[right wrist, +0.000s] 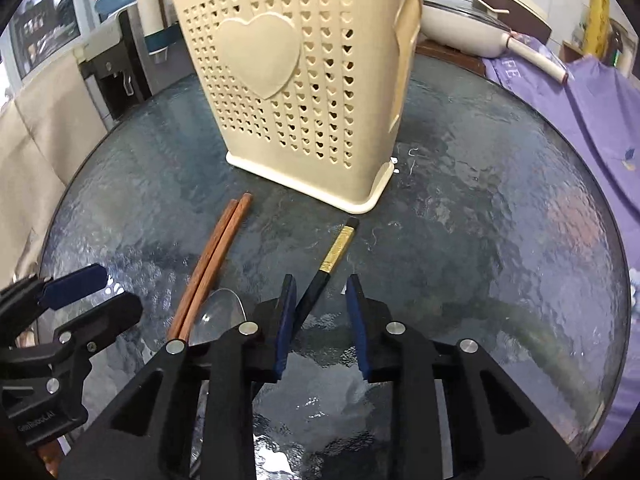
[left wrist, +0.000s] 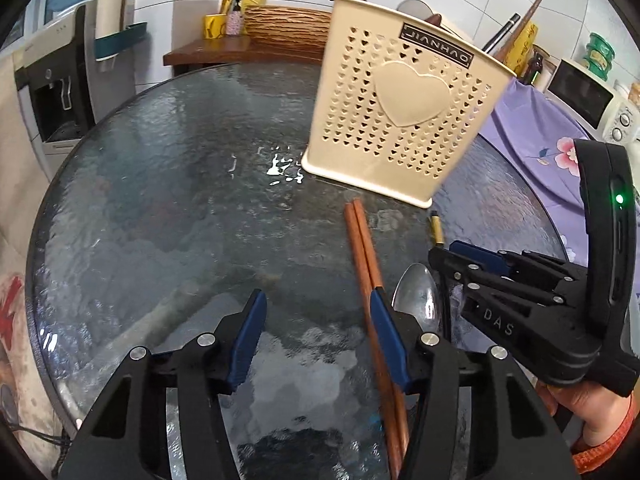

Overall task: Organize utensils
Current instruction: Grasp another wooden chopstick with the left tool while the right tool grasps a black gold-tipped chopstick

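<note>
Left wrist view. Tongs of the left gripper point(left wrist: 318, 300) standing well apart, clamped on nothing. Two wooden chopsticks point(left wrist: 362, 248) lying flat on the glass tabletop point(left wrist: 160, 200), side by side and touching along their length, tips pointing toward the holder. Pass by the right-hand finger of these tongs, with the near part lying just inside the gap and untouched by the other finger. One metal spoon point(left wrist: 416, 292) just right of the pair, bowl up, partly hidden. One black chopstick point(left wrist: 436, 232) with a gold band beyond it, only its far end showing. One cream utensil holder point(left wrist: 400, 120), perforated with small hearts, upright on the tabletop just beyond the chopstick tips. Right gripper point(left wrist: 444, 264) reaching in from the right, held by a hand point(left wrist: 588, 404).

Right wrist view. Tongs of the right gripper point(right wrist: 320, 284) narrowed but not closed. Black chopstick point(right wrist: 338, 248) running between them, lying against the left pad, with a clear gap to the right pad. Not gripped. Same two wooden chopsticks point(right wrist: 212, 264) to the left, still flat on the tabletop point(right wrist: 480, 240), and the one spoon point(right wrist: 224, 312) between them and the tongs. Holder point(right wrist: 296, 92) upright ahead, nothing seen inside through the holes. Left gripper point(right wrist: 108, 288) at the left edge, fingers apart.
</note>
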`<action>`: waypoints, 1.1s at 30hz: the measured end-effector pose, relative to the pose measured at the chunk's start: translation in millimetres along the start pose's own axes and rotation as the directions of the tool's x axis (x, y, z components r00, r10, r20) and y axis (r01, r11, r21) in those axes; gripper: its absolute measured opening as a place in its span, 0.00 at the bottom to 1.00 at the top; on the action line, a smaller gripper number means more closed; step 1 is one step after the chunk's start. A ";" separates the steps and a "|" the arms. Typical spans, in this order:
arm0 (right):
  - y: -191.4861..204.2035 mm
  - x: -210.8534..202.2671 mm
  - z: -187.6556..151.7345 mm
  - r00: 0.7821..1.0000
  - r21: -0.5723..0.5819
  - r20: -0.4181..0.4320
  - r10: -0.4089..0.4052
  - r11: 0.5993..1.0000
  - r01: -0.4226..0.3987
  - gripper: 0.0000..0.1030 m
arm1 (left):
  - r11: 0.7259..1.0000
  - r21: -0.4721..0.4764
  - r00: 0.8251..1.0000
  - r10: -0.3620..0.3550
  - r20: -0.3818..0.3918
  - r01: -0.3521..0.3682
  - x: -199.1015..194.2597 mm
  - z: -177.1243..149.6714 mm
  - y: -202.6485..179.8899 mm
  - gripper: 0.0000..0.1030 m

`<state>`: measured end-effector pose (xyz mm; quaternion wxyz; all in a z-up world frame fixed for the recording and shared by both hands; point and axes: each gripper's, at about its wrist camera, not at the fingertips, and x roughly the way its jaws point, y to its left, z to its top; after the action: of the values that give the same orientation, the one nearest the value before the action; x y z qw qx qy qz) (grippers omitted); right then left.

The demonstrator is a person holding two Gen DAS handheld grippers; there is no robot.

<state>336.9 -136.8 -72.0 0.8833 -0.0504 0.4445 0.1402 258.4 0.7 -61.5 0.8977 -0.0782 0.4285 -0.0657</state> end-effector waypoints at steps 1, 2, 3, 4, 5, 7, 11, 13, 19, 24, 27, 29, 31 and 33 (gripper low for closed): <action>-0.2 -0.1 -0.4 1.000 -0.012 -0.001 -0.006 1.000 0.006 0.17 | 1.000 0.002 1.000 -0.004 -0.004 0.004 1.6 0.8 -0.6 0.51; -0.9 -0.2 -1.3 1.000 -0.018 -0.001 -0.002 1.000 0.002 0.17 | 1.000 0.003 1.000 -0.013 -0.010 0.013 3.9 2.0 -1.4 0.51; -3.3 -0.5 -2.0 1.000 -0.020 -0.002 0.008 1.000 -0.008 0.17 | 1.000 0.005 1.000 -0.017 -0.014 0.017 6.2 3.2 -2.1 0.51; -5.4 -1.2 -2.8 1.000 -0.019 -0.003 0.011 1.000 -0.011 0.16 | 1.000 0.007 1.000 -0.018 -0.017 0.018 8.0 4.3 -2.3 0.51; -7.0 -1.4 -3.1 1.000 -0.019 -0.004 0.011 1.000 -0.011 0.16 | 1.000 0.008 1.000 -0.019 -0.022 0.019 10.8 5.5 -3.0 0.50; -9.8 -1.9 -4.7 1.000 -0.031 -0.002 0.015 0.999 -0.015 0.15 | 1.000 0.011 0.999 -0.023 -0.030 0.023 14.6 6.6 -5.6 0.49; -15.6 -3.9 -7.8 1.000 -0.046 -0.002 0.019 0.999 -0.019 0.14 | 0.999 0.021 0.998 -0.032 -0.047 0.033 21.2 8.8 -8.4 0.47; -20.2 -4.7 -9.2 1.000 -0.039 -0.001 0.020 0.999 -0.020 0.14 | 0.999 0.022 0.998 -0.033 -0.048 0.034 22.6 10.1 -9.5 0.47; -21.3 -6.0 -12.7 1.000 -0.044 0.006 0.010 0.999 -0.009 0.14 | 0.997 0.073 0.999 0.009 -0.047 -0.005 26.9 13.0 -16.8 0.42; -22.0 -6.7 -14.6 1.000 -0.040 0.008 0.015 0.999 -0.015 0.14 | 0.993 0.115 0.998 0.043 -0.040 -0.038 29.0 12.9 -21.0 0.41; -22.2 -6.9 -15.2 1.000 -0.041 0.007 0.015 0.999 -0.014 0.14 | 0.990 0.125 0.997 0.063 -0.039 -0.058 29.5 13.7 -18.7 0.39; -23.8 -7.9 -16.5 1.000 -0.041 0.006 0.015 0.999 -0.015 0.14 | 0.992 0.105 0.996 0.076 -0.038 -0.071 28.7 15.1 -10.9 0.39; -27.2 -8.4 -17.7 1.000 -0.031 0.007 0.018 0.999 -0.018 0.14 | 0.993 0.074 0.995 0.098 -0.035 -0.095 26.9 18.3 -0.4 0.39; -28.3 -8.4 -17.8 1.000 -0.028 0.009 0.019 0.999 -0.018 0.14 | 0.995 0.057 0.996 0.086 -0.032 -0.085 25.9 19.7 3.5 0.39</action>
<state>326.8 -169.4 -76.9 0.8831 -0.0580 0.4390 0.1547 290.2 1.1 -69.6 0.8941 -0.0336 0.4448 -0.0405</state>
